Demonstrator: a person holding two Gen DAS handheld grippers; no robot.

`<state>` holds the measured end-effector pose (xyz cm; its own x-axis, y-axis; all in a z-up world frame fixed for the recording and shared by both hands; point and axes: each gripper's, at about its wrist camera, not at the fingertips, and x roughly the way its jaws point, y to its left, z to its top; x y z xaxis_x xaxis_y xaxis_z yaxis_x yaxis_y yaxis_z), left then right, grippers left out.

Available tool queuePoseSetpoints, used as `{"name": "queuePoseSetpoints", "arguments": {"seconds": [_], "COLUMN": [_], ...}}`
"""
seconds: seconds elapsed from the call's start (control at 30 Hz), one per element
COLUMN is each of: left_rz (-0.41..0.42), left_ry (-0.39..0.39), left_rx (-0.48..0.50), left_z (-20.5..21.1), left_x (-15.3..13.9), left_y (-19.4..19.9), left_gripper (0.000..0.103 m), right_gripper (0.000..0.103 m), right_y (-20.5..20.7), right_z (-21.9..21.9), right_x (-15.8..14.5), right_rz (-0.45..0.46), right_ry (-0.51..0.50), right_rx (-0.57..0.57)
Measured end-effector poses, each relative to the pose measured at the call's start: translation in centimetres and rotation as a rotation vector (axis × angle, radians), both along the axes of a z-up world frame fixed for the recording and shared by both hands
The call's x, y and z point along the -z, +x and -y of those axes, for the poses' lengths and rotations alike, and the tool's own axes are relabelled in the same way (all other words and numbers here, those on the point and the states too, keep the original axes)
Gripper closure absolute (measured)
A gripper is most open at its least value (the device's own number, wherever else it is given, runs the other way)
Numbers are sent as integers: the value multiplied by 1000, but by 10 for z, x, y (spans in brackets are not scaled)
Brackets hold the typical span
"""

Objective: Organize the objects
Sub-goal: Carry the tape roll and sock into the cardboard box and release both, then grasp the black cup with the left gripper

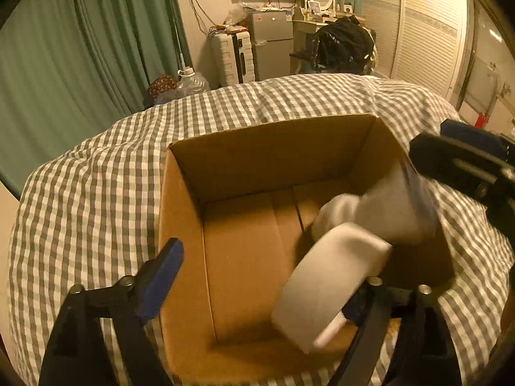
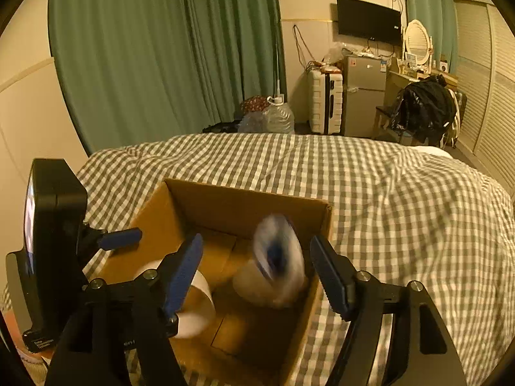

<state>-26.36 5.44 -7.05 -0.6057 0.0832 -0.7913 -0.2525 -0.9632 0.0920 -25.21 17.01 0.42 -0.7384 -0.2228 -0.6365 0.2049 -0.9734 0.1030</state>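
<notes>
**Two soft white items over the open cardboard box**

On the left, the left gripper point(image 1: 257, 286) is seen with its fingers spread wide; nothing is pinched. A white roll point(image 1: 331, 286), blurred, lies against the right finger at about 4 o'clock in the left wrist view, tilted inside the cardboard box point(image 1: 231, 167). It is judged to be light and soft, easily dented, with a smooth wrapped face that may slip; a hold across its flat sides, gently pressed, is judged safest.

The box is set on the checked bed cover point(image 1: 96, 177), open at the top, its floor mostly bare toward 9 o'clock. Its thin walls are judged stiff enough to be pushed but easily tipped on soft bedding.

To the right, the right gripper point(image 2: 257, 273) is held with fingers apart and nothing clamped. Between them a blurred white pack with blue print point(image 2: 278, 251) is seen at about 12 o'clock, above a pale bundle point(image 2: 257, 284) on the box floor. Whether it touches the bundle cannot be told.
</notes>
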Motion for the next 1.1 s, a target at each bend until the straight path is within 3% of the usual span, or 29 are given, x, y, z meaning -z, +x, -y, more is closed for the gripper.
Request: {"name": "queuePoseSetpoints", "arguments": {"seconds": [0.27,0.63,0.77,0.93,1.1], "left_rz": [11,-123,-180,-219,-203], "left_ry": [62,80,100,106,114], "left_rx": [-5,-40,-50,-92,-156], "left_z": [10,44,62,79,89], "left_x": [-36,-110,-127,-125,-92], "left_y": [36,116,149,187,210], "left_gripper": [11,11,3,2,1], "right_gripper": [30,29,25,21,14], "right_y": [44,128,161,195,226], "right_z": [-1,7,16,27,36], "right_x": [-52,-111,-127,-132,-109], "right_rz": [-78,-160,-186,-205,-182], "right_ry": [38,89,105,120,124], "right_rx": [23,21,12,1,-25]}}
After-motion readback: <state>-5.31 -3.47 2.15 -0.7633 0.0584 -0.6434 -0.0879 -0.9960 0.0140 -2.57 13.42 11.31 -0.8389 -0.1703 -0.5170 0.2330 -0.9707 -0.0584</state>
